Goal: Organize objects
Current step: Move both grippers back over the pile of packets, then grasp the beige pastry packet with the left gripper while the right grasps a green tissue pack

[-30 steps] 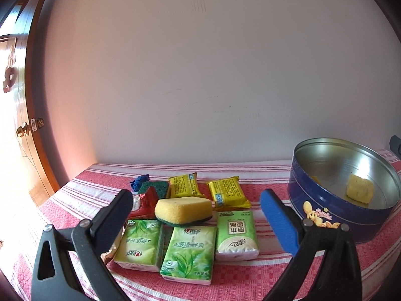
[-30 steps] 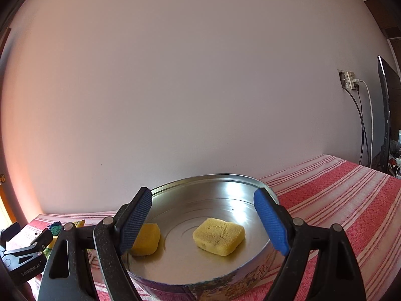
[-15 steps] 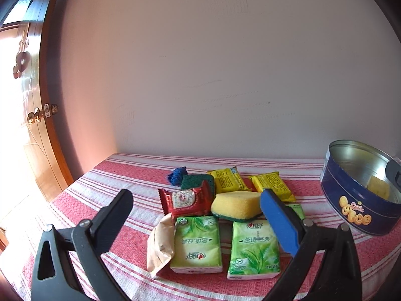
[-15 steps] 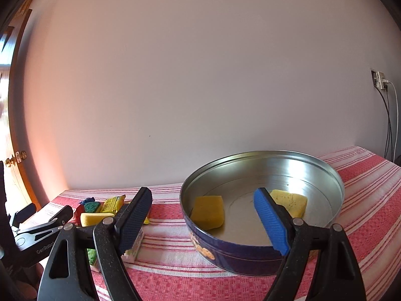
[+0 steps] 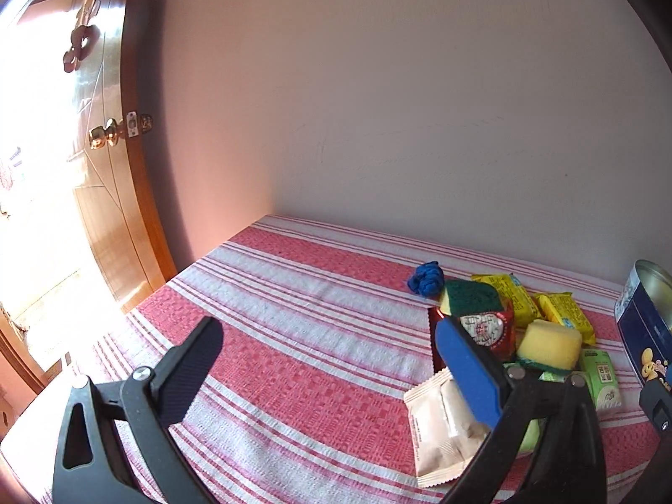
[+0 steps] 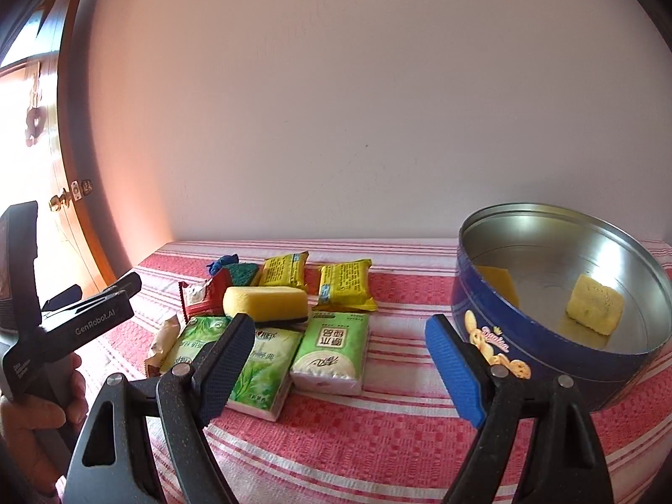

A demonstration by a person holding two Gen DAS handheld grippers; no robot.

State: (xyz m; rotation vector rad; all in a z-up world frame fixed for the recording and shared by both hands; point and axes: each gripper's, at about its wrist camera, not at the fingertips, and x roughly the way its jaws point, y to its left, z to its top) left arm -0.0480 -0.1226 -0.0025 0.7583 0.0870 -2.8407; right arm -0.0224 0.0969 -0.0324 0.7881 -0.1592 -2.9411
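two views, two empty grippers. from the left wrist, the left gripper (image 5: 327, 371) hangs spread wide over bare striped cloth (image 5: 294, 294), the heap of packets (image 5: 525, 336) off to its right beside the tin (image 5: 642, 327). from the right wrist, the right gripper (image 6: 340, 367) gapes, released, facing the tissue packs (image 6: 329, 350), likely choosing; a yellow sponge (image 6: 265, 303) tops the heap, two more sponges (image 6: 594, 310) already binned.

left gripper (image 5: 327, 361) open and empty over the striped desk (image 5: 294, 294). snack packets, yellow sponge (image 5: 549, 343), blue cloth ball (image 5: 426, 278) clustered at right; beige packet (image 5: 441, 424) nearest. blue tin (image 5: 642, 327) at right edge. wooden door (image 5: 105, 210) at left.
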